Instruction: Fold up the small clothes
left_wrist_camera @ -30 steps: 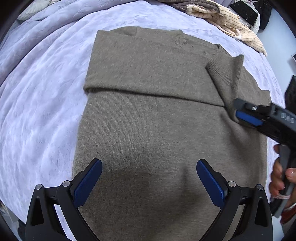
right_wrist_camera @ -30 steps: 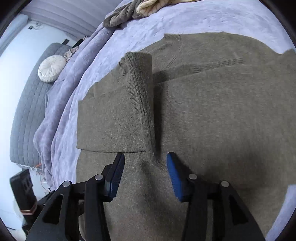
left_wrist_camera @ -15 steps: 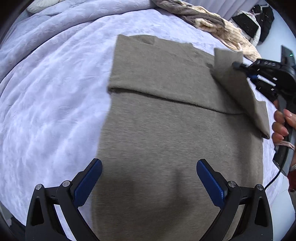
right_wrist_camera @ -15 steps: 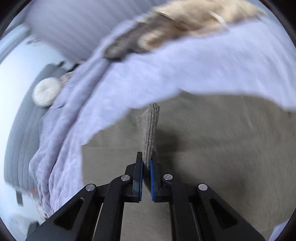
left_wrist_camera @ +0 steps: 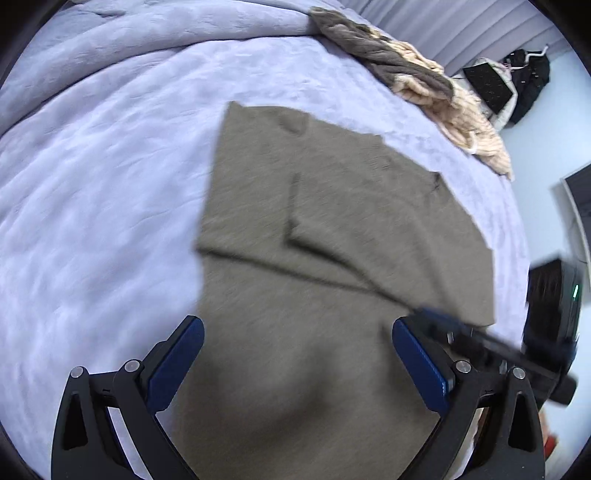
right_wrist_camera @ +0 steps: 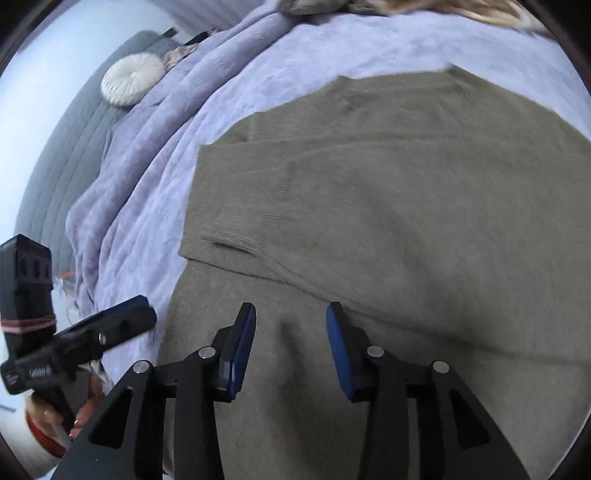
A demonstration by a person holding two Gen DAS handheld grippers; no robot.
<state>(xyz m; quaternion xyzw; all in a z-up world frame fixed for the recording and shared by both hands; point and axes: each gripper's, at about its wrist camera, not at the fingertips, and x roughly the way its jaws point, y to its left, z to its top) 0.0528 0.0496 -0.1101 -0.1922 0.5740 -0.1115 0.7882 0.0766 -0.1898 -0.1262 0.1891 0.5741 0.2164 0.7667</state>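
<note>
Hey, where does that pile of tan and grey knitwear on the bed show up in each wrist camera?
Left wrist view: the knitwear pile lies upper right, beyond the olive sweater, near the bed's far edge.
Right wrist view: only a blurred strip of the pile shows along the top edge, right of centre.
Shared landmark: the sweater's neckline end, which points toward the pile in both views.
</note>
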